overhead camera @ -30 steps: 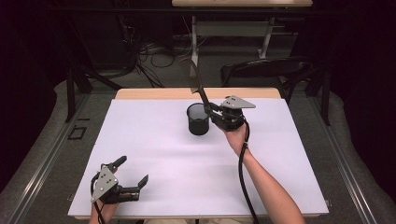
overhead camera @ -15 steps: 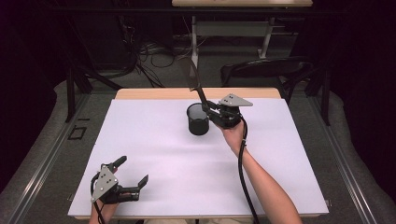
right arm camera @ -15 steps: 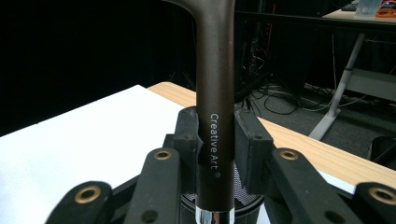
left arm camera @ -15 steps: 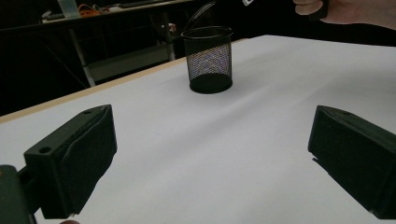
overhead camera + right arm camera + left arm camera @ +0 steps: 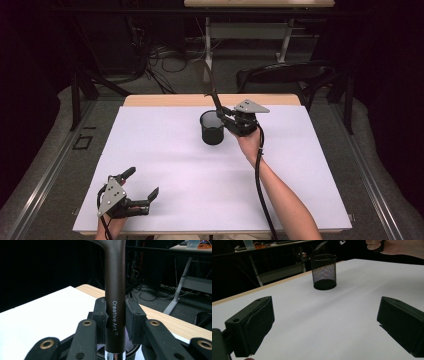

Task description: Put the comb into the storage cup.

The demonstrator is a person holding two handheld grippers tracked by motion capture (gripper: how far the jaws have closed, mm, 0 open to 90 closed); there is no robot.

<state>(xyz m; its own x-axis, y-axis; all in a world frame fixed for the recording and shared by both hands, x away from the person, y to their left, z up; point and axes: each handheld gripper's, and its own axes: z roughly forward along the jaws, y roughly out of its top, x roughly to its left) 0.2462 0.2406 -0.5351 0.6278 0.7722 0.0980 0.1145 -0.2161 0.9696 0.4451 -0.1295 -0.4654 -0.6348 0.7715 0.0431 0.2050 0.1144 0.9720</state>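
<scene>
Tool: long dark-brown handle (image 5: 115, 290), matte, round in section, white lettering "Creative Art" running lengthwise; bright metal ferrule just visible at its lower end; upper part bent off to one side near the top of the right gripper view. Seen in the high view as a thin dark rod (image 5: 214, 92) slanting up and away from the jaws.
Tool position: clamped between the jaws of the right gripper (image 5: 115, 315), lower end pointing down into the cup right beneath the fingertips.
Cup: black wire-mesh cylinder (image 5: 212, 128), open top, solid dark base, upright on the white table sheet (image 5: 280, 165); just beside the right gripper's fingertips, on their left in the high view. In the left gripper view, mesh cup (image 5: 323, 271) well ahead of the left jaws, roughly midway between them.
Right gripper (image 5: 231, 120): jaws closed tight on the handle, one pad pressed against each side, lettering between them.
Left gripper (image 5: 140, 187): jaws spread wide, nothing between them, nothing touched; bare white sheet under and ahead of the fingertips.
Left fingers (image 5: 252, 325): black blocky pads, far apart, at opposite edges of the left gripper view.
Separation: left gripper well apart from cup and from right gripper.
</scene>
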